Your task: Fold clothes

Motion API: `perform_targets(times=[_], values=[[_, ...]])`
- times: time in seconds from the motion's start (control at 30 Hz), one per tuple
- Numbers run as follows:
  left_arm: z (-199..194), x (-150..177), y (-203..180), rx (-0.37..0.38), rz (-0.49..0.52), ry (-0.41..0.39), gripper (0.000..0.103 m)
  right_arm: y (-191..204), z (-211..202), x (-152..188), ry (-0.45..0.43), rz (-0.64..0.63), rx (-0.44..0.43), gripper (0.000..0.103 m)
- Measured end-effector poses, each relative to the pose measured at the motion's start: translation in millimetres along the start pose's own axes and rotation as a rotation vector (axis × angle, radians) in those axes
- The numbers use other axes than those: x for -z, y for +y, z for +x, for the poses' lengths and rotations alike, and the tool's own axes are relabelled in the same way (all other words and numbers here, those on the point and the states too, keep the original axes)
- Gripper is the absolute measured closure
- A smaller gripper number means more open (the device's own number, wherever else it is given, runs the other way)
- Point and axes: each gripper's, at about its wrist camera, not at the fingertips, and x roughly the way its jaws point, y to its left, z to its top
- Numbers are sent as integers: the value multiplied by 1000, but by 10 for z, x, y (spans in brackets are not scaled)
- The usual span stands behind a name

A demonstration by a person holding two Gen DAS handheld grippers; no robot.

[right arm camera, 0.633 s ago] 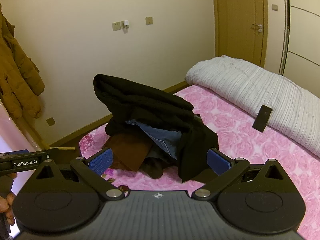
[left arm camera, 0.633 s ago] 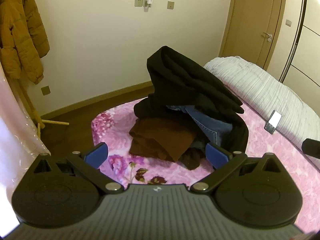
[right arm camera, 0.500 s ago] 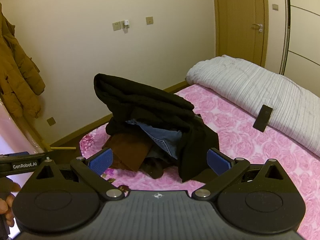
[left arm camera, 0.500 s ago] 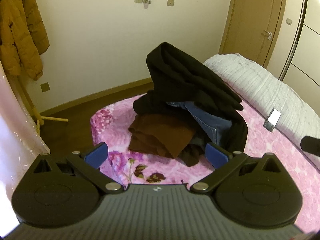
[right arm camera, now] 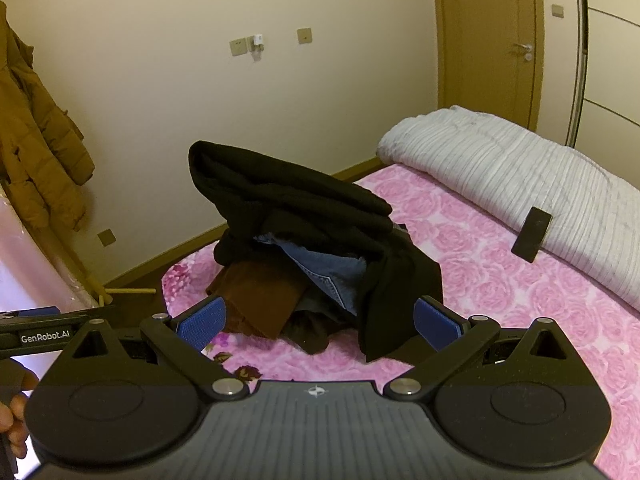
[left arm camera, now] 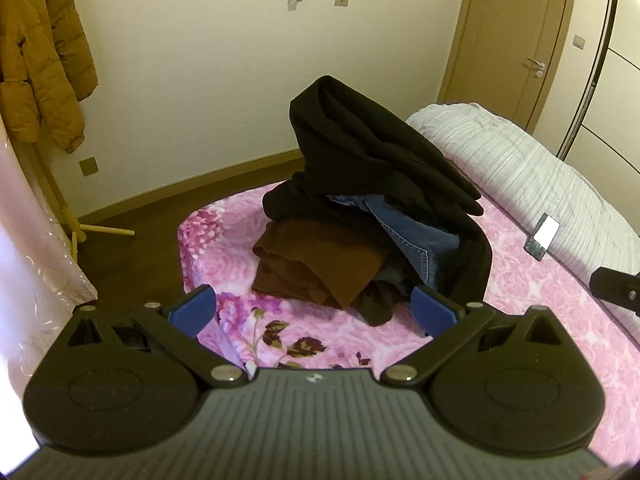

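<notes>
A heap of clothes sits near the corner of the pink floral bed. On top lies a black garment, draped over blue jeans and a brown garment. My left gripper is open, short of the heap, with nothing between its blue pads. My right gripper is open too, just in front of the heap and empty. The left gripper's body shows at the left edge of the right wrist view, with a hand below it.
A rolled white striped duvet lies along the bed's right side, with a phone leaning against it. A brown coat hangs on a wooden stand at left. Beyond the bed are dark floor, a wall and a door.
Both views have drifted slightly toward the heap; the clothes have not moved and both grippers stay open.
</notes>
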Motion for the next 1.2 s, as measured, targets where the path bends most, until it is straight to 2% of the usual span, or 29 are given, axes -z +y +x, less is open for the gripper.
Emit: perform_targets(times=[0.4, 0.5, 0.7, 1.2], values=[[1, -12, -118, -54, -29, -15, 1, -243, 41, -80, -19, -50, -33, 0], [-18, -23, -181, -40, -8, -21, 1, -335, 71, -115, -15, -57, -48, 0], [-70, -5, -306, -73, 15, -22, 1, -480, 60, -146, -18, -85, -86, 0], [-155, 35, -462, -96, 53, -24, 1, -705, 76, -57, 1, -30, -108, 0]])
